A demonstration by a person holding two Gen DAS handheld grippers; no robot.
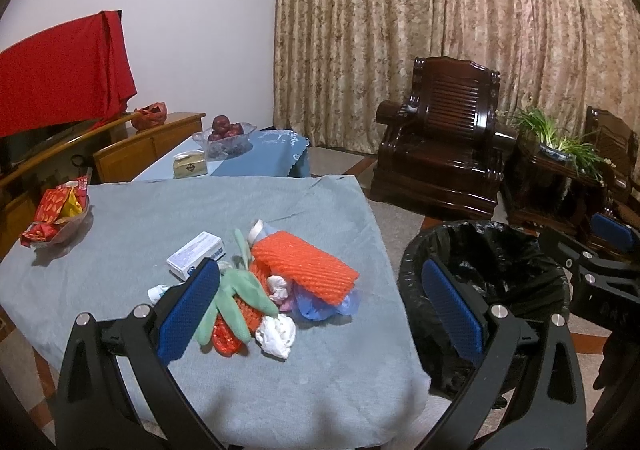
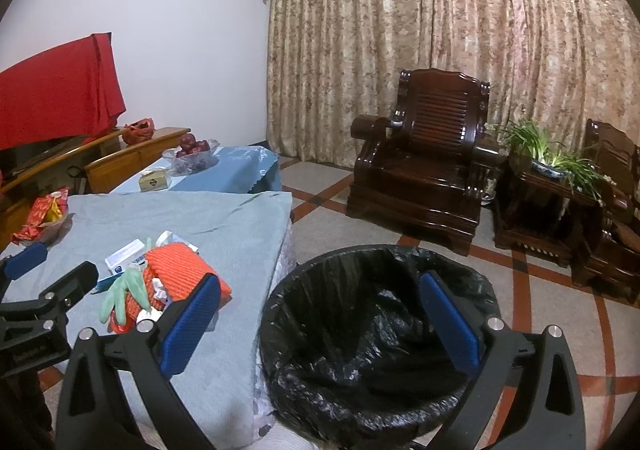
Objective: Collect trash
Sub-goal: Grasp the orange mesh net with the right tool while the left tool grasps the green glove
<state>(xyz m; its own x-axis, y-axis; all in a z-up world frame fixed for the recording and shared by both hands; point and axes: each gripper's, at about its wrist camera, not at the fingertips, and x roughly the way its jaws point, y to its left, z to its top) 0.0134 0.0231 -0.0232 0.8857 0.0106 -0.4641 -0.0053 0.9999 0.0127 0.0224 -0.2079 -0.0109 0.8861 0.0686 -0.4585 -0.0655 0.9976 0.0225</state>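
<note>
Meanwhile, both grippers hung empty above the scene, each with its 2 blue-padded fingers spread wide. The left gripper [image 1: 320,310] hovered over the near edge of the table [image 1: 160,210], which was draped in a grey-blue cloth, and its left finger [image 1: 188,310] stood in front of the trash pile [image 1: 272,290]. That pile lay near the middle of the cloth: an orange foam net [image 1: 308,266] on top, a pale green glove [image 1: 236,302] beside it, crumpled white tissue [image 1: 276,334] at the near side, a bit of blue plastic [image 1: 320,306] underneath, and a small white box [image 1: 196,254] just behind (its print was too blurred to read). The right gripper [image 2: 320,326] sat over the bin [image 2: 360,330], which was lined with a black bag and stood on the floor just beside the table's right edge. A basket of red packets [image 1: 56,214] rested at the table's far left corner, well apart from the pile.
</note>
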